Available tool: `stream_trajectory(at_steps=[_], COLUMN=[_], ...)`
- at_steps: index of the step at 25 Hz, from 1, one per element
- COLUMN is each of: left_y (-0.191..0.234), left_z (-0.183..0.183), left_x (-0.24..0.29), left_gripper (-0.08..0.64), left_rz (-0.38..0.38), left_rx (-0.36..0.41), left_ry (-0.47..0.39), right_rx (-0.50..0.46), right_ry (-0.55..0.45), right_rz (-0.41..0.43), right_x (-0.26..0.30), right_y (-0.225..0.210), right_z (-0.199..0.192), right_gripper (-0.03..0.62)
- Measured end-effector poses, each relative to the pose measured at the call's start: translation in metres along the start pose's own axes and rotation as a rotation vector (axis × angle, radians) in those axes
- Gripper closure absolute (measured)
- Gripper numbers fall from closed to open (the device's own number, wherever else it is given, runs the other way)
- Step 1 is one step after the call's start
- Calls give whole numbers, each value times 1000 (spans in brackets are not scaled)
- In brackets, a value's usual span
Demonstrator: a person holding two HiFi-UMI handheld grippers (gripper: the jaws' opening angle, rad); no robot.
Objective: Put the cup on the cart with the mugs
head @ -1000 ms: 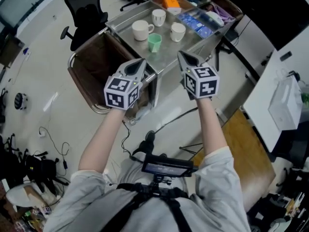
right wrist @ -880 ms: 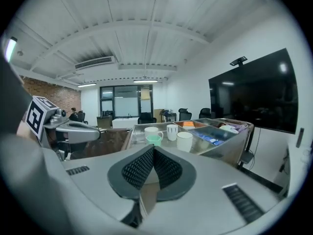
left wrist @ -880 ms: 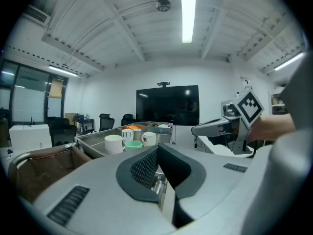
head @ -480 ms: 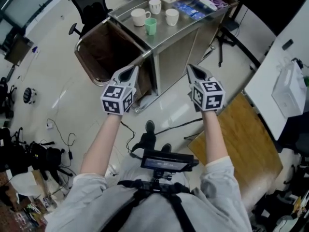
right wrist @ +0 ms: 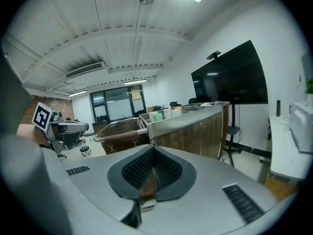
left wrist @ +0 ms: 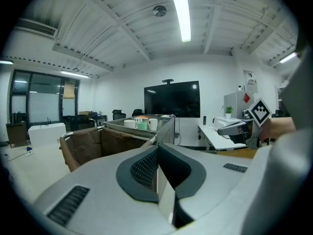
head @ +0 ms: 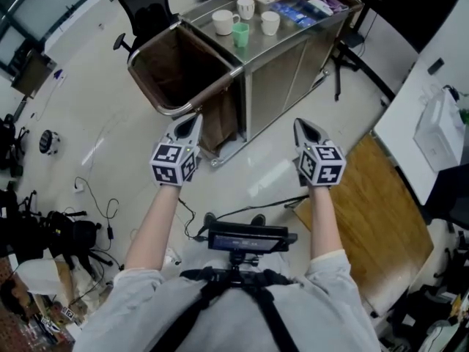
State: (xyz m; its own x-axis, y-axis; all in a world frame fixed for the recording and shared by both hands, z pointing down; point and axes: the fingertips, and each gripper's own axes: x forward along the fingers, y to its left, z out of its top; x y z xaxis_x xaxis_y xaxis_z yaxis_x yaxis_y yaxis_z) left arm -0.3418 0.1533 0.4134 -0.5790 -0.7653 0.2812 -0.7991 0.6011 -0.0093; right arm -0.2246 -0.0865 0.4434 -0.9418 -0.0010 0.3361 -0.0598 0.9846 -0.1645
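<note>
Left gripper (head: 192,120) and right gripper (head: 303,125) are drawn back toward 6 o'clock, now well apart from cart (head: 278,72). Jaws of both are clenched, nothing held. Green cup (head: 240,34) is seen upright on cart surface at 12 o'clock, among three white mugs (head: 223,22).

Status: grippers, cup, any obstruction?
Left gripper, right gripper shut, empty, off the cart. Green cup upright on cart top among three white mugs. No obstruction seen.

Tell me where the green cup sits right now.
In the head view, the green cup stands on the steel cart top at upper centre, among three white mugs.
</note>
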Motion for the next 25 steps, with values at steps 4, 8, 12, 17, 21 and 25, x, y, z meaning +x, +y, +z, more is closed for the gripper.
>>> stream_trajectory(at_steps=[4,8,12,17,21,25], left_y=[21,39,52,63,67,73], left_z=[-18,-29,-50,-64,-73,-78], left_x=[-23,-45,-65,-81,-85,-93], left_gripper=[554,554,554,554,554,554], left_rz=[-3,-12,-27,-36,-50,-55], left_rx=[-28,-39,-57,-70,-83,-90], left_ry=[9,1,18,18,25,23], right_rx=[-3,8,28,16,23,21], right_ry=[5,28,39,39,51,52], right_rz=[-19,-28,-36,-59,-62,-65], right_x=[-6,-5,-2,-6,-5,-5], right_y=[27,56,78,95,102,111], right_z=[-13,-28,-43,-46,-53,-58], right_gripper=[591,592,592,592,592,592])
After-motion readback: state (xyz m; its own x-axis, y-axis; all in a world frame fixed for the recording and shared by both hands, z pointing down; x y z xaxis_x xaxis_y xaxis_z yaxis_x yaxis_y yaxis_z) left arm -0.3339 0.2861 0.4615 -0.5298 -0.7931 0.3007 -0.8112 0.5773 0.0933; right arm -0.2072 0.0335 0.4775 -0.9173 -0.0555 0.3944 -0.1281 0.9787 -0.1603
